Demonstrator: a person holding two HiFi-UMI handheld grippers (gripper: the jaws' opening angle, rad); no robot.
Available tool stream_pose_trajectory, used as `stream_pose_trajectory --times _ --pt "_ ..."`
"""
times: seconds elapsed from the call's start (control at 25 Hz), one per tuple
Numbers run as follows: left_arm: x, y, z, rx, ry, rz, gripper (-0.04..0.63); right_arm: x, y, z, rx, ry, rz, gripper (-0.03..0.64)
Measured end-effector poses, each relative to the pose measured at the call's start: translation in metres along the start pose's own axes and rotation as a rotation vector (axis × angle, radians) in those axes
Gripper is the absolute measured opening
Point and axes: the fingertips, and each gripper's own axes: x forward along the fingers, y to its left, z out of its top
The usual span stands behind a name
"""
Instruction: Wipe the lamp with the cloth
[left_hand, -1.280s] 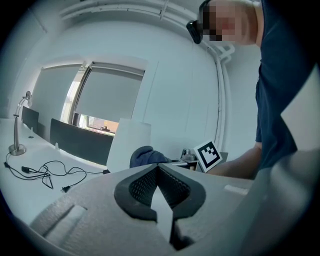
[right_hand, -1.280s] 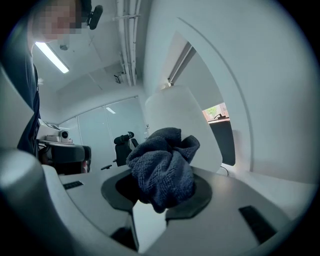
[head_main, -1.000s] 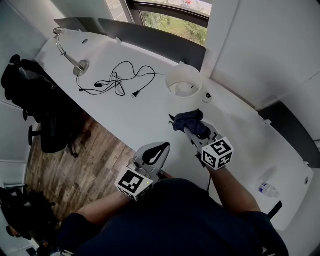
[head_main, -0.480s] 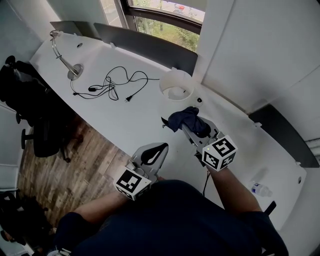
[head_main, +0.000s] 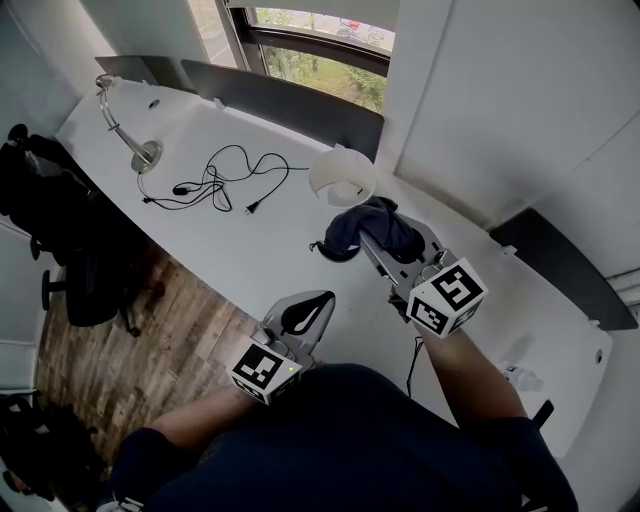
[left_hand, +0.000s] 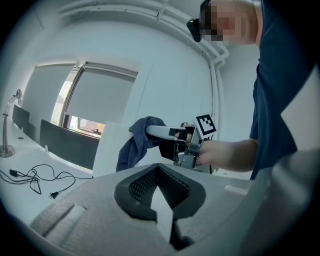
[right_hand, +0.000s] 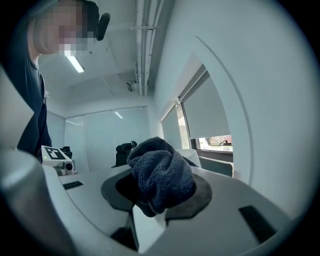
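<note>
The right gripper (right_hand: 157, 200) is pinching a bunched dark cloth (head_main: 350, 228) and holding it above the desk (head_main: 250, 255) at the frame's centre. The left gripper (head_main: 305, 312) is hanging at lower centre, jaws pressed together on nothing. A white drum (head_main: 330, 170), possibly a shade, is sitting just beyond the cloth. The thin-necked lamp (head_main: 147, 155) is standing well apart at upper left, its neck leaning toward that corner and its cable (head_main: 215, 180) trailing right. The left gripper is nearer it, so the cloth is likely facing a long leftward reach.
</note>
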Motion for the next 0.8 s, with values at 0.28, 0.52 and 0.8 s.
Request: stream_pose_trajectory --times 0.28,0.52,0.8 --pt "0.002 0.000 -0.005 -0.007 0.022 0.013 0.006 -0.008 -0.012 -0.002 -0.034 -0.022 -0.018 0.130" --pt "0.006 -0.001 -0.013 -0.008 0.045 0.029 0.006 -0.009 -0.030 -0.065 0.010 0.085 -0.046 0.130" --pt "0.011 0.002 -0.023 -0.023 0.072 0.048 0.006 -0.011 -0.051 -0.113 0.041 0.169 -0.062 0.130"
